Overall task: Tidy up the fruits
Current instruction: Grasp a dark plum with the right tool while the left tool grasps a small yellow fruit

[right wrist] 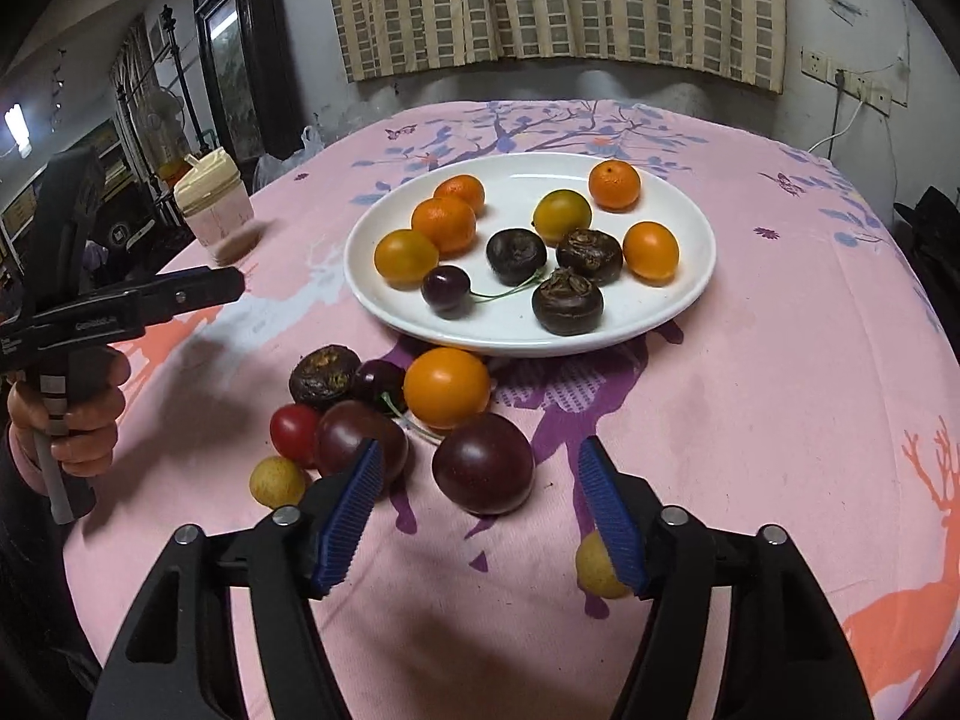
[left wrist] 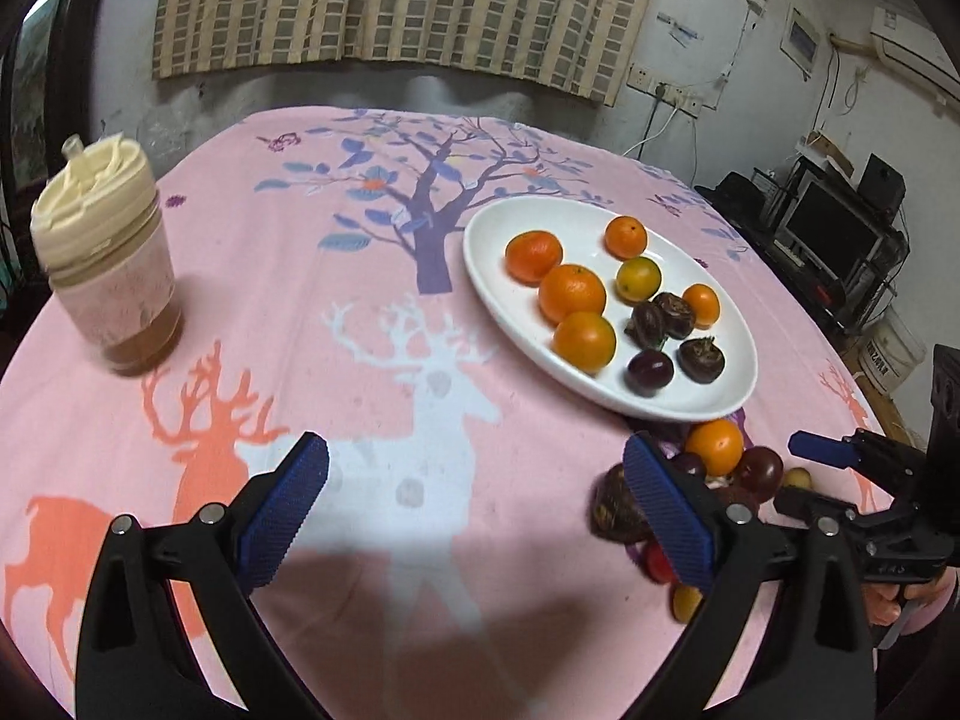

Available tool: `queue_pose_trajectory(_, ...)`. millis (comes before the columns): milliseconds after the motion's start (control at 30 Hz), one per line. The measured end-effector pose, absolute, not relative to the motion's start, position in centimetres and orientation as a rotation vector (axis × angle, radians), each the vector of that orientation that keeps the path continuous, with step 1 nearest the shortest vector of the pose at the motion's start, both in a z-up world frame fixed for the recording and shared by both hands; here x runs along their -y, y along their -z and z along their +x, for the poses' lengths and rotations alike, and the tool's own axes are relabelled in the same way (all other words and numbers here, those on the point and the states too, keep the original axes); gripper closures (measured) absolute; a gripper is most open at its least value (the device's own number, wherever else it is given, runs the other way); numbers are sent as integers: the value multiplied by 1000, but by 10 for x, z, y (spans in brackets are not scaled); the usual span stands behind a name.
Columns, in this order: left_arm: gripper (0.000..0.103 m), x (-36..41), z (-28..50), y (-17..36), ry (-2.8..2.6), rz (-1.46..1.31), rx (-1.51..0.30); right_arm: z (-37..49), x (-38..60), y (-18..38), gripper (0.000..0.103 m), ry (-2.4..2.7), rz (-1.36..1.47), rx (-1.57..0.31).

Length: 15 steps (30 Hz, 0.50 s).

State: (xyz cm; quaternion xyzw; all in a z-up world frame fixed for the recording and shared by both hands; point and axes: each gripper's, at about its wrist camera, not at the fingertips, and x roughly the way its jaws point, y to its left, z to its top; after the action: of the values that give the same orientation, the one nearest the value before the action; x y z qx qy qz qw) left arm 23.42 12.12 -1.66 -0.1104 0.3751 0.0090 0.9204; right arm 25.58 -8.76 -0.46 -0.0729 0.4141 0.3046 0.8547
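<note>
A white oval plate (right wrist: 678, 300) sits on the tabletop (right wrist: 750, 396), which is covered by a pink cloth printed with deer and a tree. On the plate lie six orange citrus fruits, among them one at the far rim (right wrist: 614, 183) and a yellower one (right wrist: 562, 216) near the middle, together with three dark water chestnuts (right wrist: 567, 300) and a dark cherry (right wrist: 445, 290) with a green stem. Just in front of the plate, on the cloth, a loose cluster waits: an orange fruit (right wrist: 446, 387), a large dark plum (right wrist: 483, 462), a second plum (right wrist: 359, 445) partly behind a blue pad, a red cherry tomato (right wrist: 294, 430), a water chestnut (right wrist: 324, 375), another cherry (right wrist: 378, 381), and two small yellow fruits, one on the left (right wrist: 277, 482) and one on the right (right wrist: 597, 564). The right tool (right wrist: 480, 516) hangs low over this cluster with its jaws spread wide and empty, the large plum lying just ahead between its tips. The left tool (left wrist: 477, 510) also stands wide open and empty above bare cloth, with the cluster just beside its right finger. A lidded cream cup (left wrist: 111, 276) stands well apart at the tabletop's left edge.
</note>
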Motion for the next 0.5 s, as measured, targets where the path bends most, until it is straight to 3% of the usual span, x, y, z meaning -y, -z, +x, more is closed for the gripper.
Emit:
queue_pose_trajectory(400,6,-109,219,21,4,-197,-769,259,79,19,52,-628,-198,-922)
queue_pose_trajectory(467,6,-106,219,20,11,-190,-768,259,76,22,63,-627,-216,-927)
queue_pose_trajectory(500,6,-105,219,21,19,-186,-770,259,76,23,64,-621,-221,-929)
